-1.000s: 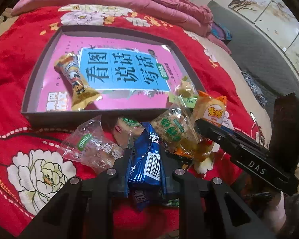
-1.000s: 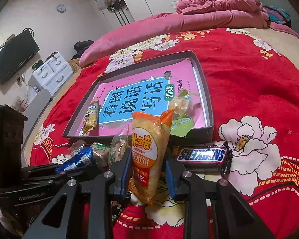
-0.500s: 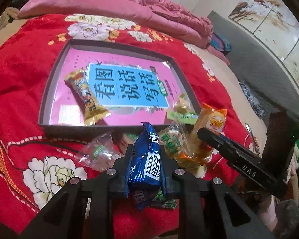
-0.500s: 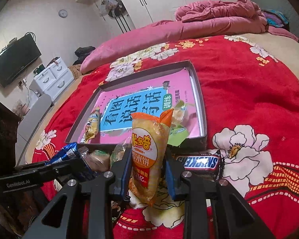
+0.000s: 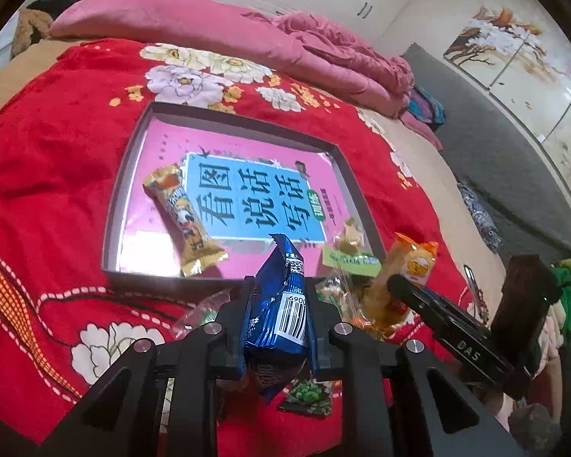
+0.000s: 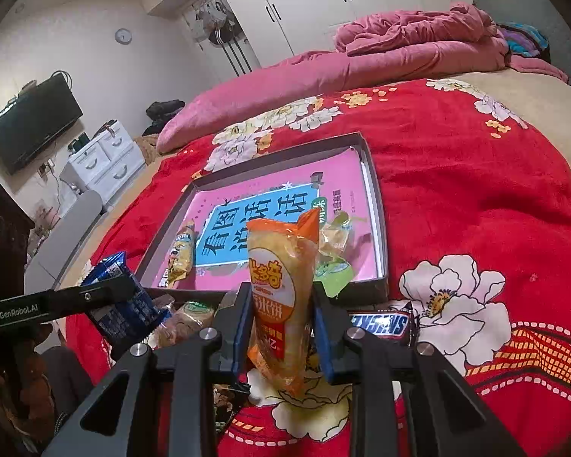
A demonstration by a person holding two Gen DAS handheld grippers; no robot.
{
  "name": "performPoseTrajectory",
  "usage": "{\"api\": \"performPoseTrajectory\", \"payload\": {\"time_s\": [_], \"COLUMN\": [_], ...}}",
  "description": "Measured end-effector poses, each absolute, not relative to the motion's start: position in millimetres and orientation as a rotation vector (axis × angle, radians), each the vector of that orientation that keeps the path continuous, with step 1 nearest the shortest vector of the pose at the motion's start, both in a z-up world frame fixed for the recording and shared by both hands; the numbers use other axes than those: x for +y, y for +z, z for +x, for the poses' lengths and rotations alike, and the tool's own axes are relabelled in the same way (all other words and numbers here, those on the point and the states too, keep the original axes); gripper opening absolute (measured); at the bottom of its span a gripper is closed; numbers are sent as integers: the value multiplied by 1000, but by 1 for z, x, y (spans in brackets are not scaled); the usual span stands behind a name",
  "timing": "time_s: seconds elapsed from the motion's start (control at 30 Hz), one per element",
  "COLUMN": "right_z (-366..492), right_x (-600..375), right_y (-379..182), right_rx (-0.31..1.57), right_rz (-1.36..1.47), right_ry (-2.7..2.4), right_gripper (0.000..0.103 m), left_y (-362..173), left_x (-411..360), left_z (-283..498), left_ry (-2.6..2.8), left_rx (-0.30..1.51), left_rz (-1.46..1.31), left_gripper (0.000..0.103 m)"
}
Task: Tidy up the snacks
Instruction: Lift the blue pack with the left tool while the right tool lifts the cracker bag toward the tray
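Observation:
My left gripper [image 5: 279,304] is shut on a blue snack packet [image 5: 281,304] and holds it above the red blanket, just short of the tray's near wall; the packet also shows in the right wrist view [image 6: 120,297]. My right gripper [image 6: 279,304] is shut on an orange rice-cracker packet [image 6: 281,278], also lifted; it shows at the right of the left wrist view [image 5: 403,282]. The dark tray [image 5: 112,205] holds a pink and blue book [image 5: 255,198], a yellow snack bar [image 5: 184,217] and a clear green-labelled candy [image 5: 348,247].
A Snickers bar [image 6: 380,323] lies on the blanket right of my right gripper. Several loose wrapped snacks [image 6: 186,316] lie below the tray's near wall. A pink quilt [image 5: 209,30] lies at the head of the bed. The bed edge drops off at the right.
Both grippers have risen with their packets off the blanket and away from the pile. The tray now looks smaller and farther below.

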State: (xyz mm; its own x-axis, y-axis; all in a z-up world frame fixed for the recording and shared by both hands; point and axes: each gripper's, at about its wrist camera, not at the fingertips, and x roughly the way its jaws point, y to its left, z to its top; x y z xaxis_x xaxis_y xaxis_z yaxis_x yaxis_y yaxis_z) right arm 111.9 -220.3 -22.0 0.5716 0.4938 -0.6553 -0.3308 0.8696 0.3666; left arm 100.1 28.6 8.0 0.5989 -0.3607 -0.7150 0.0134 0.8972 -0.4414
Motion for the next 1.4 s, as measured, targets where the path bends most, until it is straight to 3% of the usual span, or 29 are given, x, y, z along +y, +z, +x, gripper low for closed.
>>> {"api": "performPoseTrajectory", "payload": {"time_s": [1.4], "right_z": [148], "right_x": [-219], "right_y": [4], "right_rx": [720], "right_rz": [247], "right_ry": [481], "right_gripper": [30], "left_y": [30], "left_x": [31], "left_z": [156], "left_ry": [-193], "left_rx": [841], "left_rz": [-438], "left_gripper": [23]}}
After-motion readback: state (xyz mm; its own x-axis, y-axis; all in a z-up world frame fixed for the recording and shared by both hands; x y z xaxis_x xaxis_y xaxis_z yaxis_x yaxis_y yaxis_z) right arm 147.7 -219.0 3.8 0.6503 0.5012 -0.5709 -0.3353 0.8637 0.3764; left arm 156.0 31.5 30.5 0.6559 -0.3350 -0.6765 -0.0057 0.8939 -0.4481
